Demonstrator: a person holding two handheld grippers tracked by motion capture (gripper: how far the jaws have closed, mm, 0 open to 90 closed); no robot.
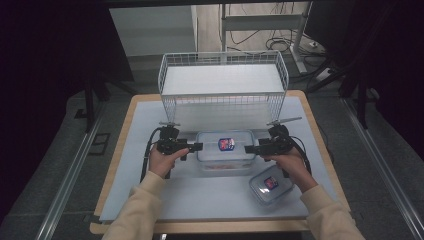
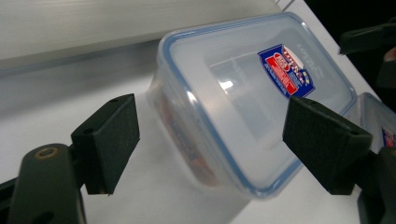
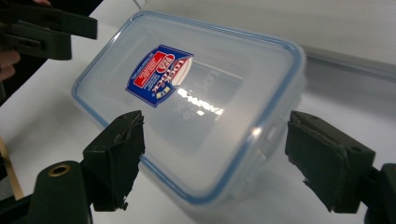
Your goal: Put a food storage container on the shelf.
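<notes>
Both grippers' jaws stood spread wide, gripping nothing: the left gripper [image 1: 198, 146] hung at the left end of the large lidded container [image 1: 225, 151], the right gripper [image 1: 249, 149] at its right end. That container lay just in front of the white wire basket [image 1: 223, 83], with a smaller lidded container [image 1: 270, 185] near its front-right corner.

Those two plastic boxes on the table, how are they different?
The big box is clearly larger than the small box. The big box lies square to the table edge, between the left gripper and right gripper; the small box sits turned at an angle, nearer the person, beside the right hand. Both are clear, with blue-rimmed lids and a red-and-blue label.
</notes>
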